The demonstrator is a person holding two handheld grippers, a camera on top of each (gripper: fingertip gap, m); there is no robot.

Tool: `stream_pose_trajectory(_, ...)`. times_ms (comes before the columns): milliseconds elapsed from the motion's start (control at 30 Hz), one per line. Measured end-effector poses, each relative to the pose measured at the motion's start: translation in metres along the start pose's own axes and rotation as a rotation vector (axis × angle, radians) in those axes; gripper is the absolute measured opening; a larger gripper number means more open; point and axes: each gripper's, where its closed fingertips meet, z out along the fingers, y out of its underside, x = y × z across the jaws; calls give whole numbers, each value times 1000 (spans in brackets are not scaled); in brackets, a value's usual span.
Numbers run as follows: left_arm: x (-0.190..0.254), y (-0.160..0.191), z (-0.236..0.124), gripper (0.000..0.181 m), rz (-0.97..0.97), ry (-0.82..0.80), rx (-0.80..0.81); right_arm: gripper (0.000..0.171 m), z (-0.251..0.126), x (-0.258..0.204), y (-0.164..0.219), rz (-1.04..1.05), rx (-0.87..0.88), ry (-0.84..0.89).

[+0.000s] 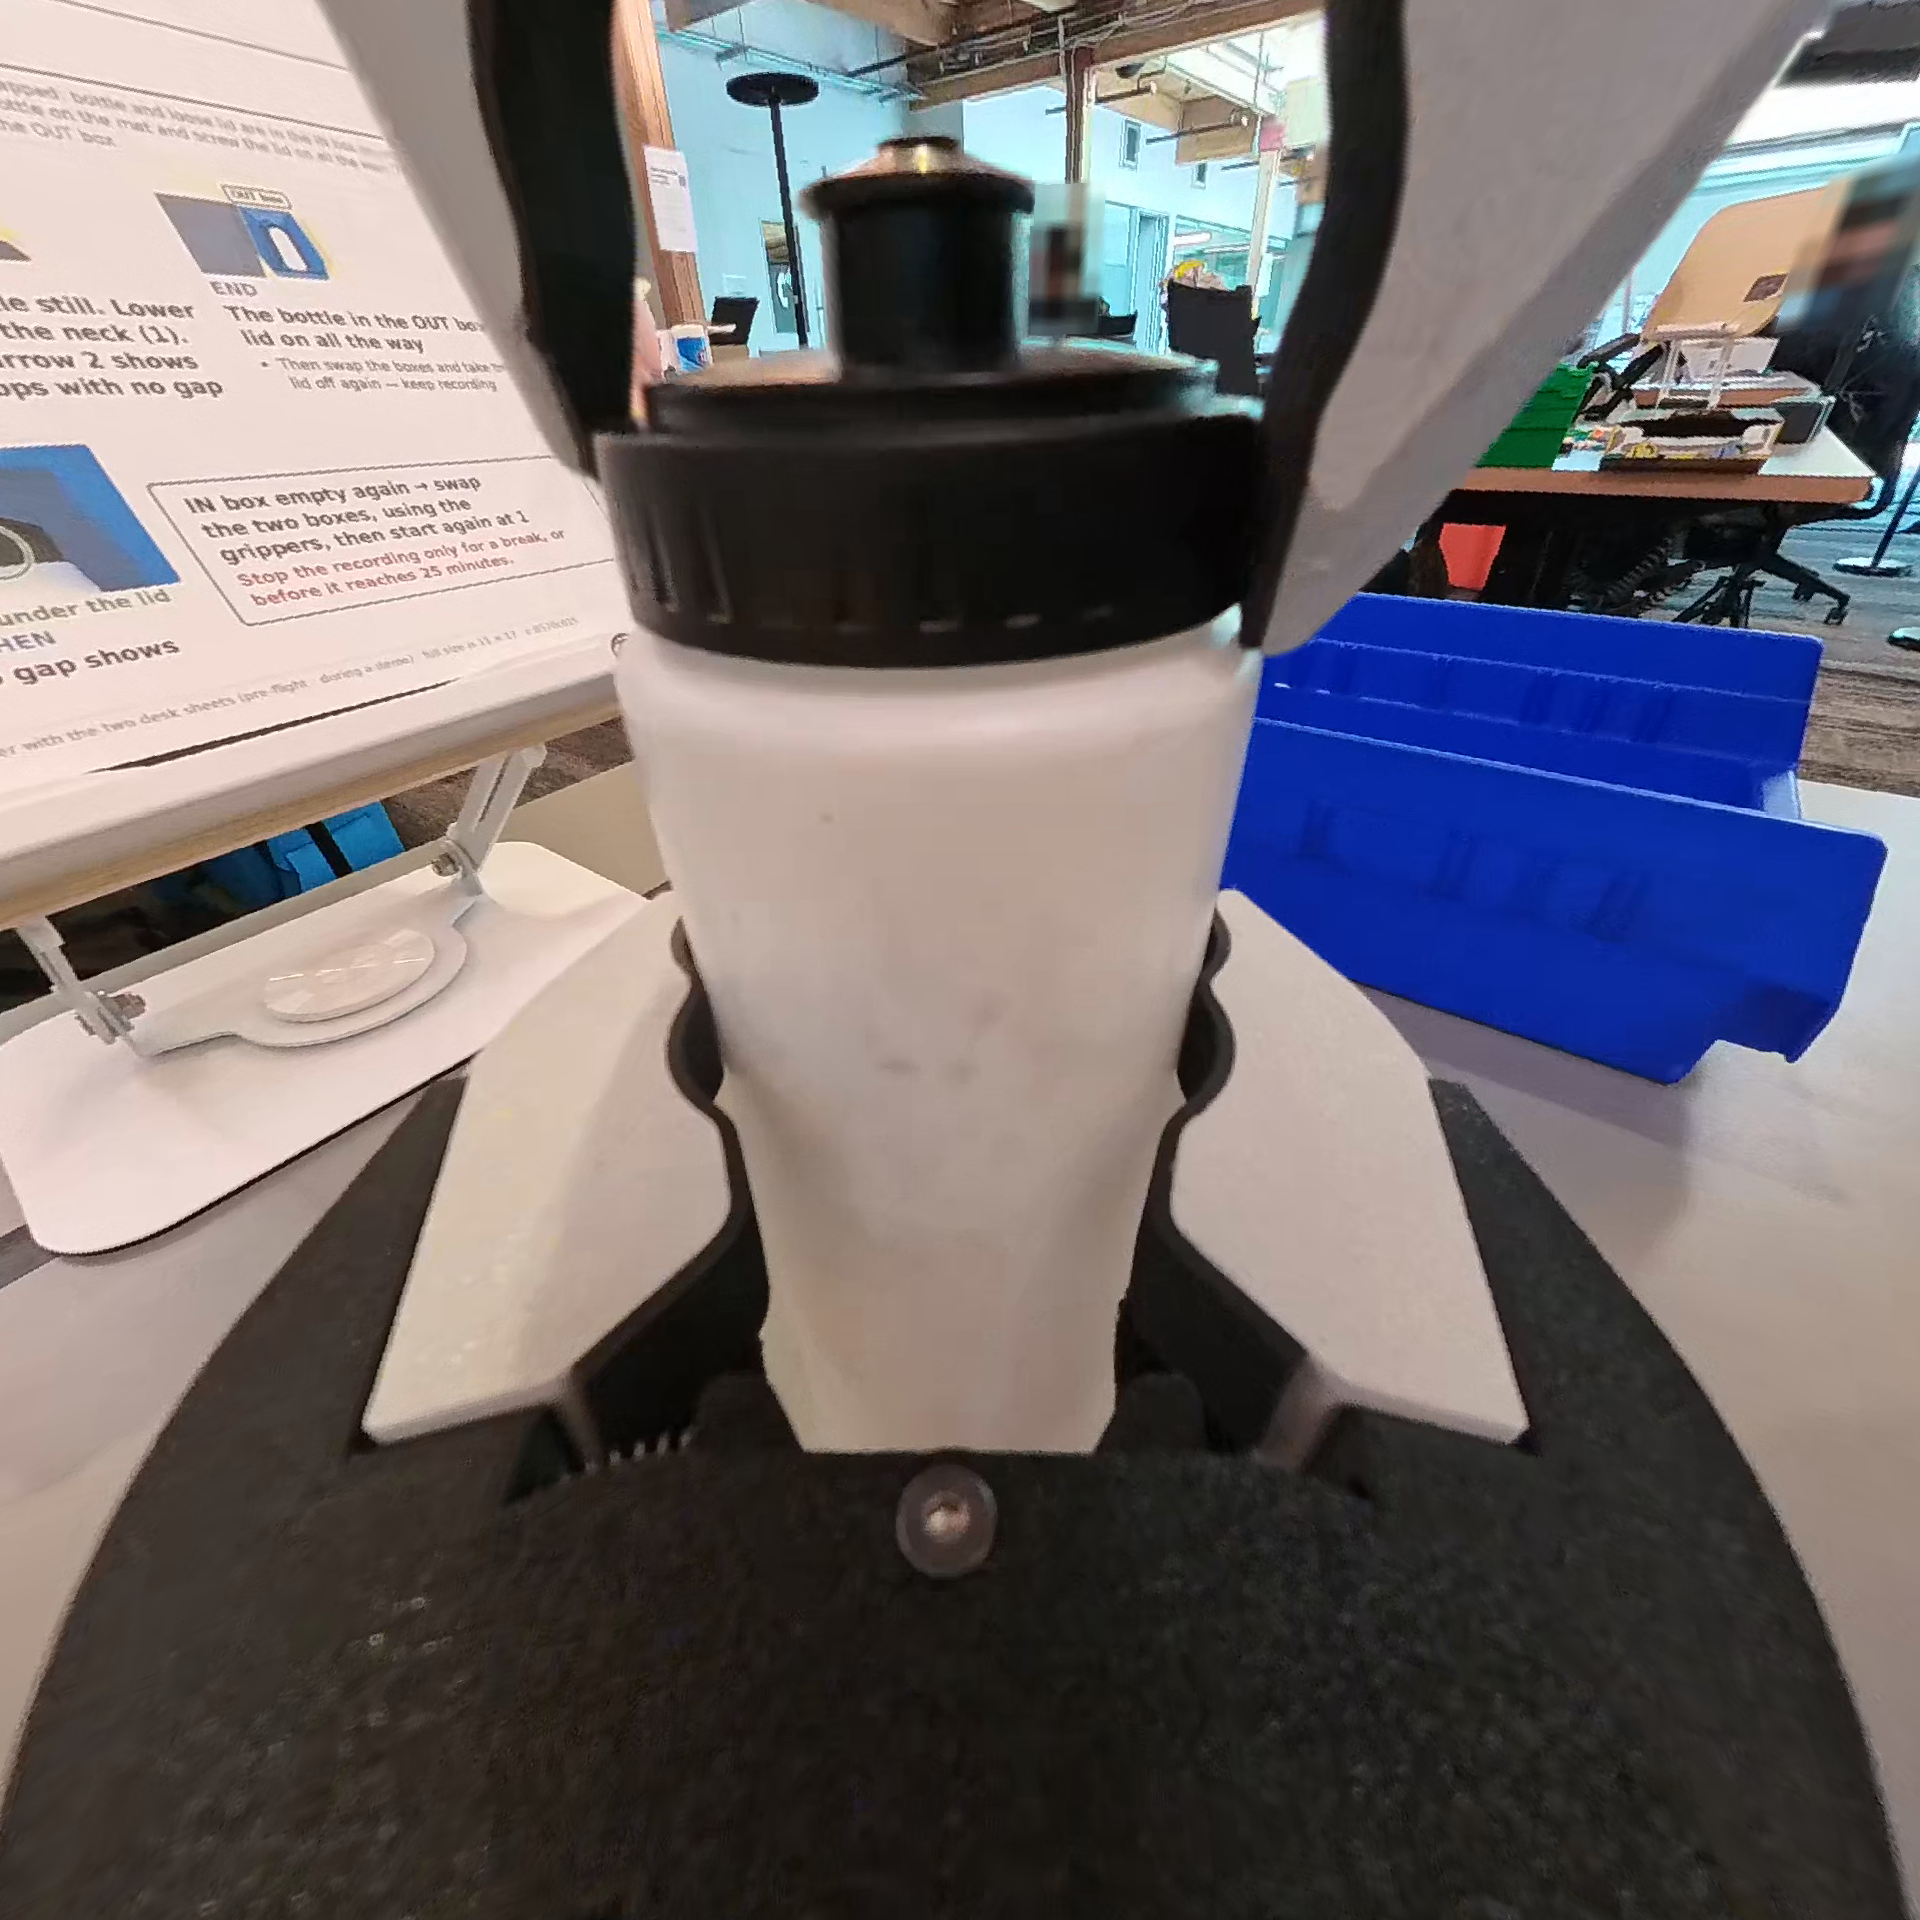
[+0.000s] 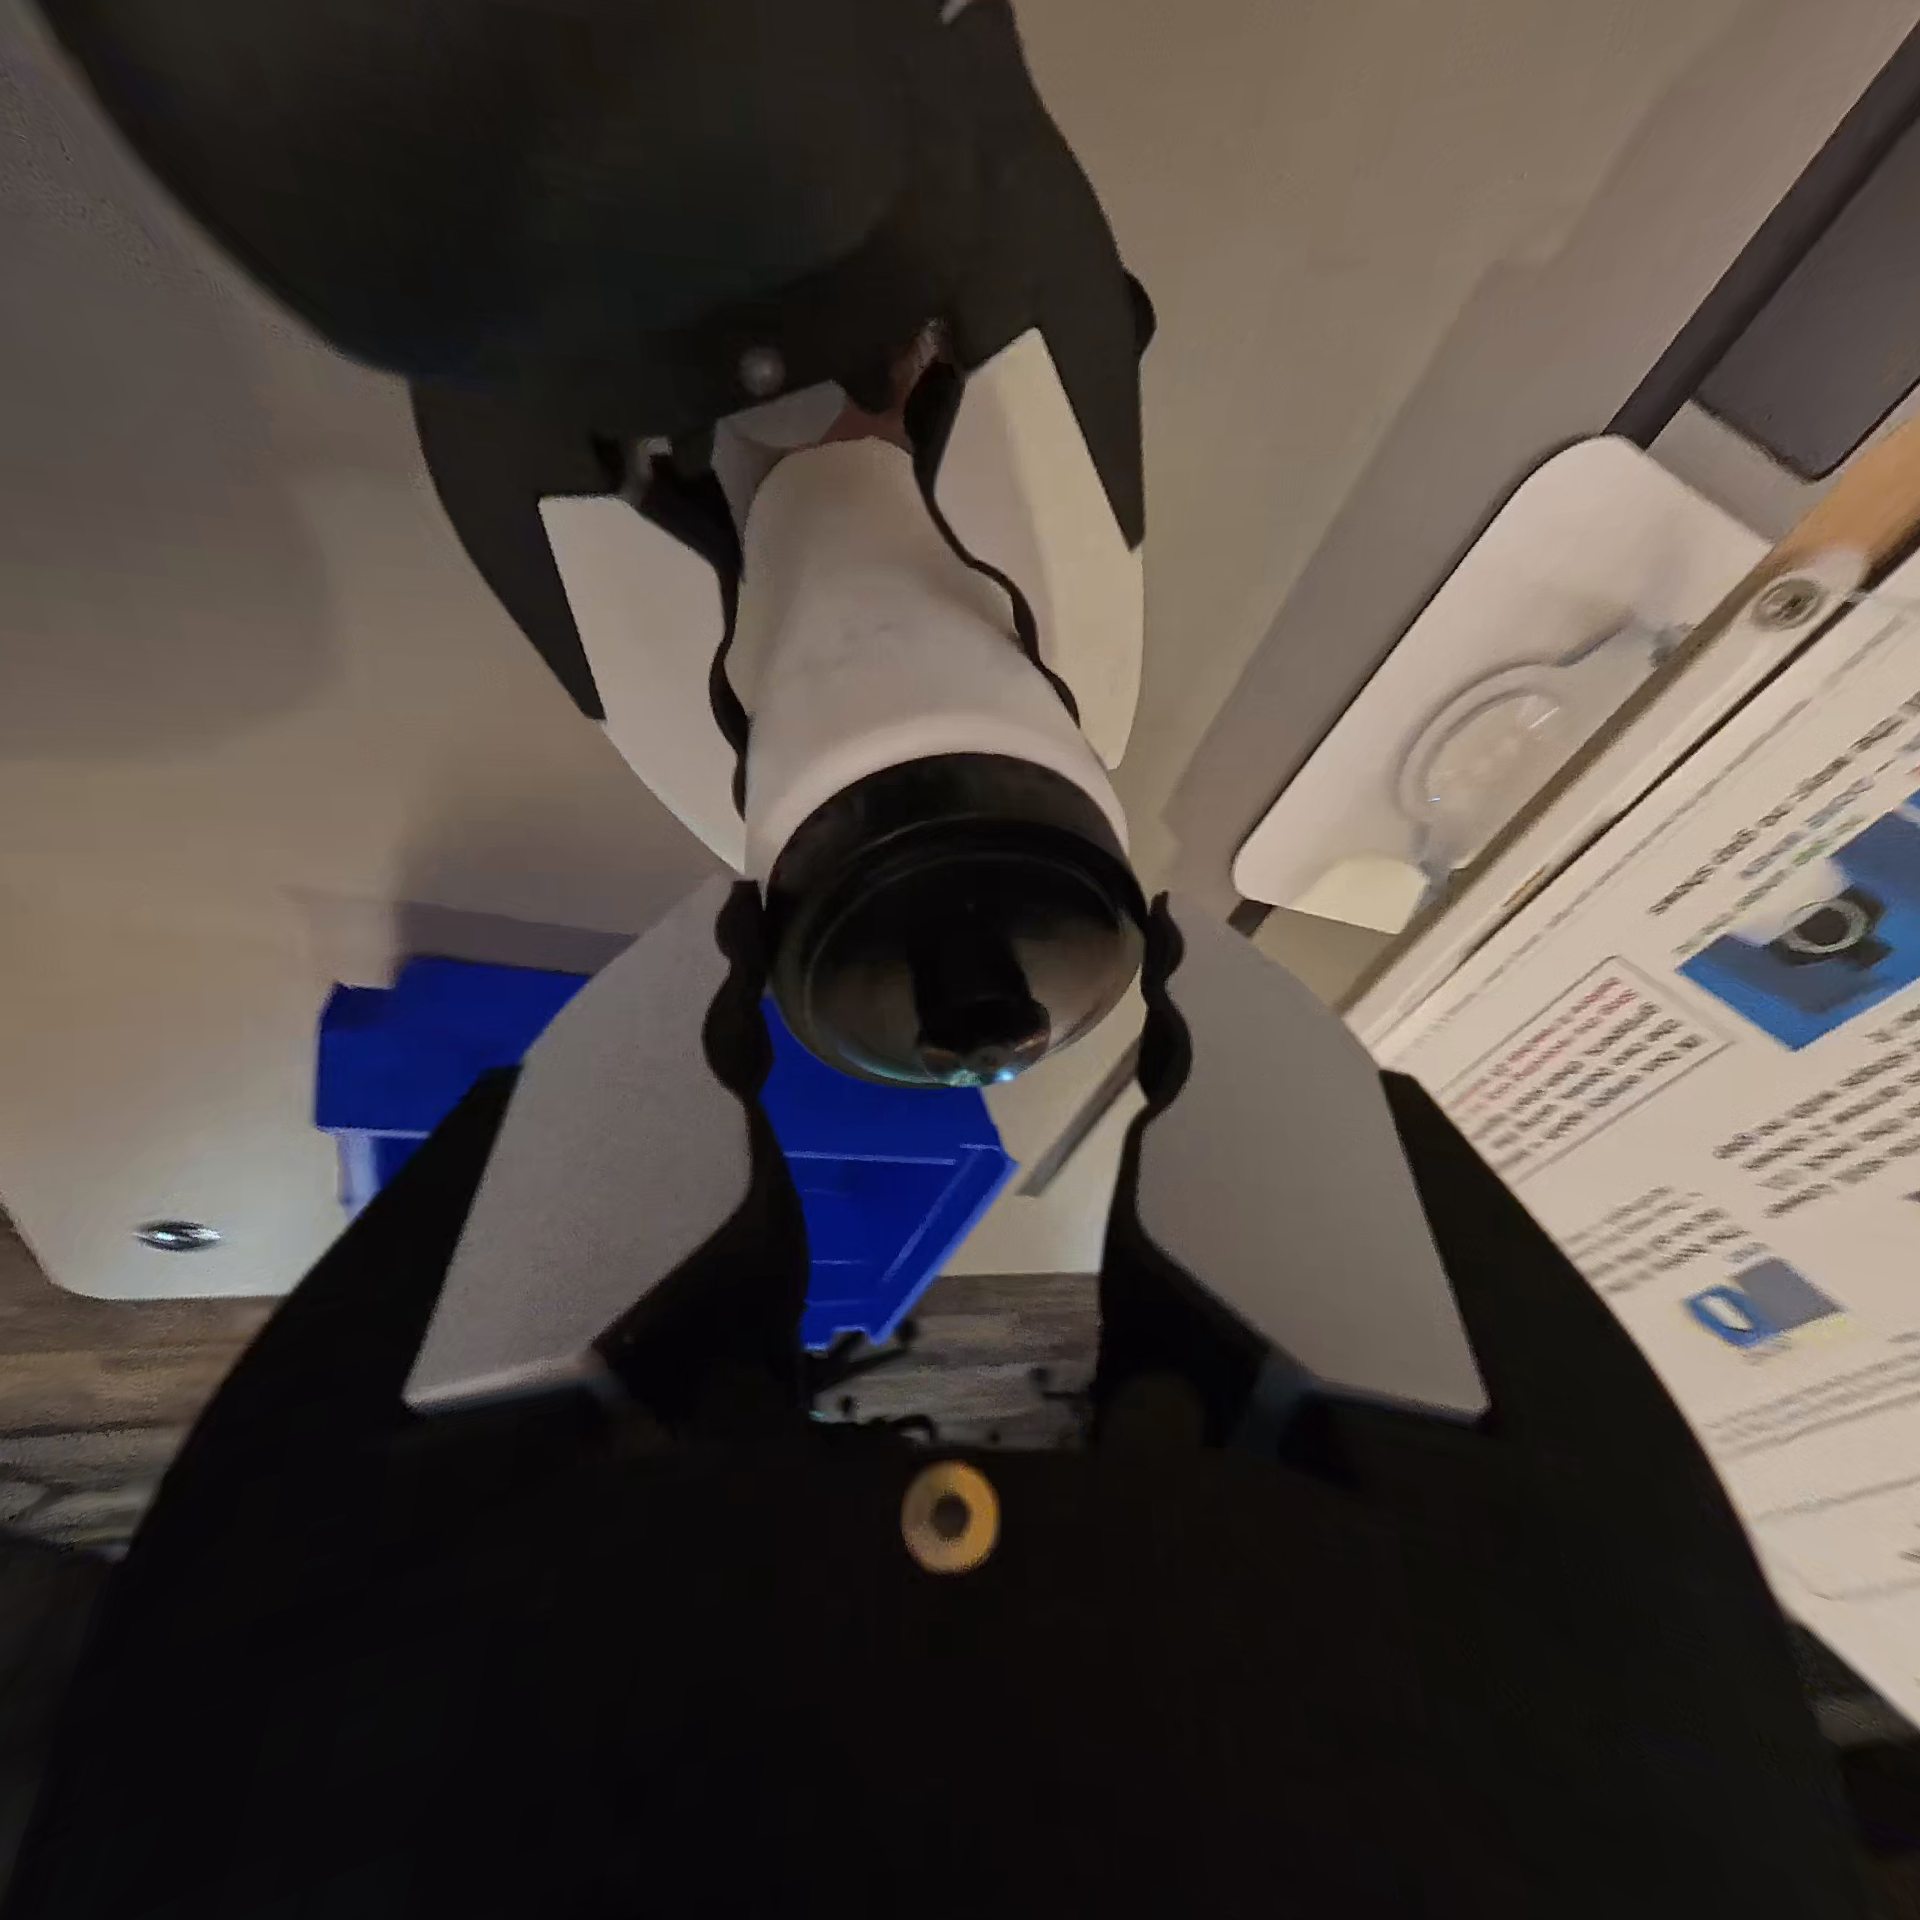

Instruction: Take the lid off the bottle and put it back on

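Now the left gripper [image 1: 945, 1039] clamps the white plastic bottle [image 1: 935, 935]; the right gripper [image 2: 945, 935], from twelve o'clock, brackets its black ribbed screw lid [image 2: 951, 935], contact unclear; next comes twisting.

White bottle [image 1: 935, 987], black ribbed lid [image 1: 925, 530], blue bin [image 1: 1538, 862], grey-white tool fingers [image 1: 561, 1195].

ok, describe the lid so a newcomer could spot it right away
Find the upright white plastic bottle clamped in the left claw, between the printed instruction sheet on its stand and the blue plastic bin. The black ribbed screw lid caps it, flanked by the right claw; only it has a pull spout.
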Motion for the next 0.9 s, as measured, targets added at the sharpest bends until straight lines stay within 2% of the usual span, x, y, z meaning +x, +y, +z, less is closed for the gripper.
stream_pose_trajectory(67, 0, 0, 0, 88, -10, 7, 0, 67, -3, 1, -3, -60, 6, 70)
stream_pose_trajectory(133, 0, 0, 0, 88, -8, 7, -2, 70, -6, 3, -8, 13, 63, 127)
stream_pose_trajectory(200, 0, 0, 0, 88, -9, 6, -2, 93, -11, 3, -15, 217, 167, 106)
stream_pose_trajectory(333, 0, 1, 0, 88, -9, -1, -4, 105, -17, 9, -20, 806, 425, 47)
stream_pose_trajectory(400, 0, 1, 1, 88, -11, -4, -5, 105, -19, 11, -13, 1035, 527, 92)
stream_pose_trajectory(467, 0, 1, 1, 88, -13, -7, -5, 99, -14, 7, -6, 1148, 589, 168)
stream_pose_trajectory(533, 0, 1, 0, 88, -15, -10, -6, 98, -4, 6, 0, 1167, 588, 305)
stream_pose_trajectory(567, 0, 1, 0, 88, -15, -9, -7, 93, -1, 9, 2, 1175, 596, 380)
stream_pose_trajectory(633, 0, 1, 0, 87, -16, -5, -10, 70, -2, 14, -3, 1186, 682, 461)
stream_pose_trajectory(700, 0, 1, -1, 87, -16, 10, -13, 68, -4, 16, -4, 1164, 725, 528)
stream_pose_trajectory(767, 1, 1, 0, 87, -16, 19, -17, 65, -6, 17, -6, 1099, 765, 553)
stream_pose_trajectory(900, 1, 1, 0, 87, -18, 33, -17, 64, -6, 17, -9, 961, 848, 455)
